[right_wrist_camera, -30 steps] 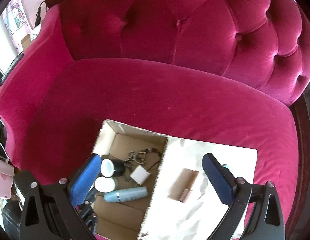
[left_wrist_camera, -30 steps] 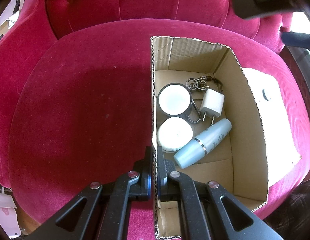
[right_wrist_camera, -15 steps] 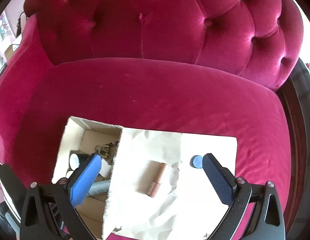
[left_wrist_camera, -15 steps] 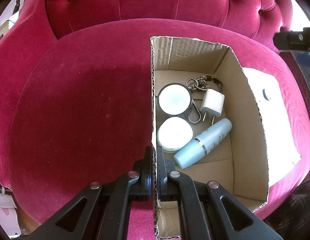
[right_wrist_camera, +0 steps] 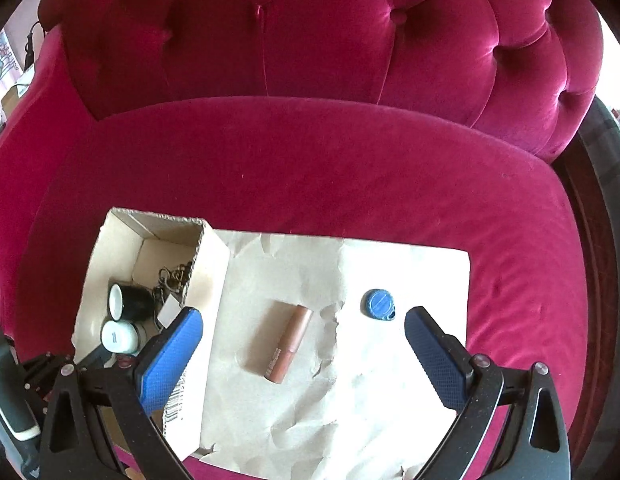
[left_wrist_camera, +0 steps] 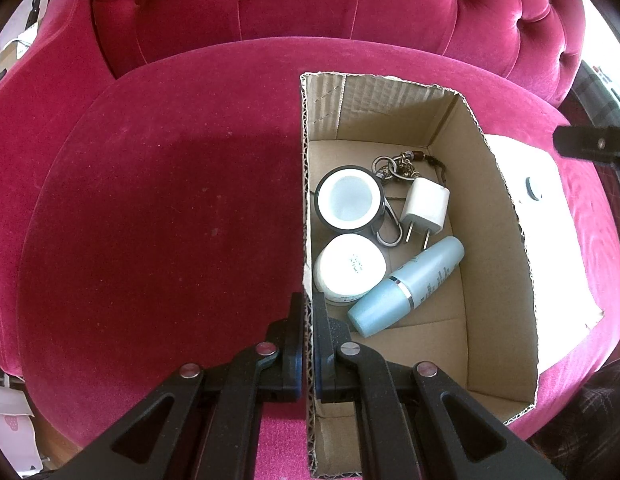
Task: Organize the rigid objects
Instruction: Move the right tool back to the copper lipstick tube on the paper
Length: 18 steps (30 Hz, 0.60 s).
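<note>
A cardboard box (left_wrist_camera: 497,240) stands on a red sofa. It holds a black cup (left_wrist_camera: 347,200), a white jar (left_wrist_camera: 349,268), a white charger (left_wrist_camera: 425,208), a light blue bottle (left_wrist_camera: 409,284) and a keyring (left_wrist_camera: 397,164). My left gripper (left_wrist_camera: 308,308) is shut on the box's left wall. My right gripper (right_wrist_camera: 304,322) is open above a sheet of brown paper (right_wrist_camera: 369,380). A brown lipstick tube (right_wrist_camera: 288,340) lies on the paper between its fingers. A blue round tag (right_wrist_camera: 377,304) lies near the right finger. The box also shows in the right wrist view (right_wrist_camera: 110,256).
The sofa seat (left_wrist_camera: 170,220) stretches left of the box, and the tufted backrest (right_wrist_camera: 310,40) rises behind. Part of the right gripper (left_wrist_camera: 589,146) shows at the right edge of the left wrist view. The paper (left_wrist_camera: 549,220) lies right of the box.
My right gripper has moved right, from over the box to over the paper, and a little lower. The lipstick now lies between its fingers. The left gripper has not moved.
</note>
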Each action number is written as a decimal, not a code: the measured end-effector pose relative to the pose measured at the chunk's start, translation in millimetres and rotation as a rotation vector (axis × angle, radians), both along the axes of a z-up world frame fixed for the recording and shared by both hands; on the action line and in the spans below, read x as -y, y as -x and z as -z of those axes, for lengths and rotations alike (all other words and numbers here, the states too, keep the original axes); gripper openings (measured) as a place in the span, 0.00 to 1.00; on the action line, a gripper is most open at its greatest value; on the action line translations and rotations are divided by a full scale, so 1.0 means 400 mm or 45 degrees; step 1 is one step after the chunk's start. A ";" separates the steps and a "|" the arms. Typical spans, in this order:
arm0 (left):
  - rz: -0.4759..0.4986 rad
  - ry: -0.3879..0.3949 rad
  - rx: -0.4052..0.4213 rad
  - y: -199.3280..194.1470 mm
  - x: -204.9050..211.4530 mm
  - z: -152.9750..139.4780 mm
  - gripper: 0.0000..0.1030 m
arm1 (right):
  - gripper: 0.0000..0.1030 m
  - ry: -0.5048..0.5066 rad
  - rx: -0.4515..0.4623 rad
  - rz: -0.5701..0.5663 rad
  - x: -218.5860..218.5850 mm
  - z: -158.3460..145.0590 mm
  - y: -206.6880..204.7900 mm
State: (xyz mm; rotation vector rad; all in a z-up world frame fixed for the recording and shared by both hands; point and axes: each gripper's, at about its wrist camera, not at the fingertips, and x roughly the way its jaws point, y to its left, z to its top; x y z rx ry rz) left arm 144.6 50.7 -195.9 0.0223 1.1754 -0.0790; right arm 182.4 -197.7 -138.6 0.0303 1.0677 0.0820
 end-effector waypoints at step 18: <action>0.002 -0.002 0.000 0.001 -0.001 0.003 0.03 | 0.99 -0.004 -0.105 -0.023 0.007 0.164 -0.009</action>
